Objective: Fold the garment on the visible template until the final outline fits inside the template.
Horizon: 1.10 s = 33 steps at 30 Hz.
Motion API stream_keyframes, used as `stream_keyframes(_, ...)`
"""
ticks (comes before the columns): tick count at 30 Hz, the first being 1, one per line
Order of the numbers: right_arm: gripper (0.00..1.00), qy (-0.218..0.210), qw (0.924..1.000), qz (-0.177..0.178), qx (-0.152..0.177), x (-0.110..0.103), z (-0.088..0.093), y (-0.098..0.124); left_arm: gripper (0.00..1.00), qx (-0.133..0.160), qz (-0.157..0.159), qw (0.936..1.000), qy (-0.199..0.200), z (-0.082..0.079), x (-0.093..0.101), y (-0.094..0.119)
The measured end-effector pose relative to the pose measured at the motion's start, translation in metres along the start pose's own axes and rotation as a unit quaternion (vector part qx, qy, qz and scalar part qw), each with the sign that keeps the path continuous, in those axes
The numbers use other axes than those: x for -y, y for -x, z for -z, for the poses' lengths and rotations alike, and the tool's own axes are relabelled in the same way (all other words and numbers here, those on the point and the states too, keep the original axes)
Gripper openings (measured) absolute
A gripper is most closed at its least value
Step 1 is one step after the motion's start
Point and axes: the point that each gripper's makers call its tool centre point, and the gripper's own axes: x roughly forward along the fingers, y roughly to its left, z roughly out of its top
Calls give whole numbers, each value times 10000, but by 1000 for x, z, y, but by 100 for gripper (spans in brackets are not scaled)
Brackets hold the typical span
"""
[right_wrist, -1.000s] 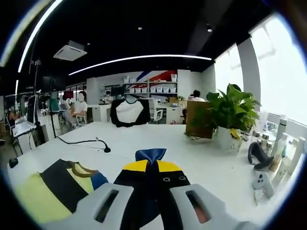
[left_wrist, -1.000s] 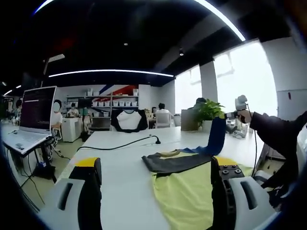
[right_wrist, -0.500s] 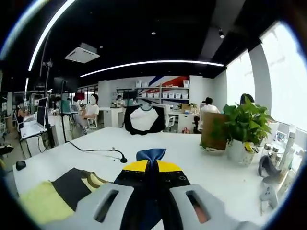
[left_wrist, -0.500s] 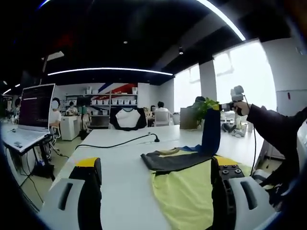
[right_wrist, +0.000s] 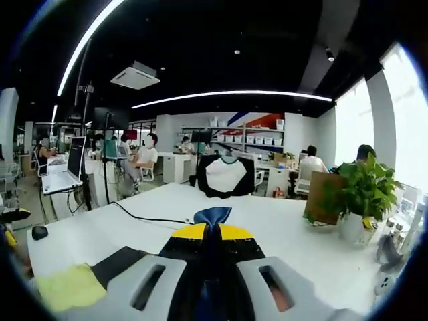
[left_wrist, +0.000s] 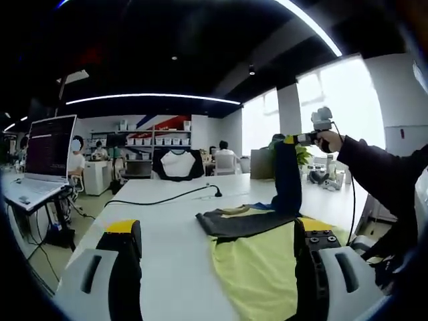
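The garment [left_wrist: 257, 257] is lying on the white worktop [left_wrist: 167, 241] while the right hand-held gripper [right_wrist: 211, 231], clamped on its blue sleeve [left_wrist: 289, 177], is lifting it higher than a second ago. That is setting up a fold inward. The left hand-held gripper [left_wrist: 217, 241] is hovering with jaws apart.

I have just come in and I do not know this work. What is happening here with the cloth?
A person is folding a shirt on a white table with two handheld grippers. The right gripper is shut on the blue sleeve and holds it up high above the shirt. The left gripper is open and holds nothing, low near the yellow part. The fold is not yet done.
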Motion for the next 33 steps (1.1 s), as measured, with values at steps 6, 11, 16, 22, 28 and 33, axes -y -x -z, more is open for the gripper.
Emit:
stream_keyframes(6,1,50,9997,-220,-2,-30,-6,-12,100,9,13,10000,-4,-1,-1,1)
stream_keyframes(11,2,113,9991,-405,-18,-55,-6,-23,100,33,-4,10000,-4,-3,-2,1)
stream_keyframes(16,2,60,9980,-610,-156,-82,9,-36,100,33,-13,10000,1,-3,-4,2)
stream_keyframes(22,2,65,9952,-887,-407,-123,37,-55,100,36,-40,10000,15,-3,-5,3)
stream_keyframes(28,2,65,9919,-1119,-601,-157,61,-67,100,36,-81,10000,41,0,-4,5)
stream_keyframes(33,2,122,9886,-1301,-754,-184,84,-71,100,45,-123,9999,56,2,-5,8)
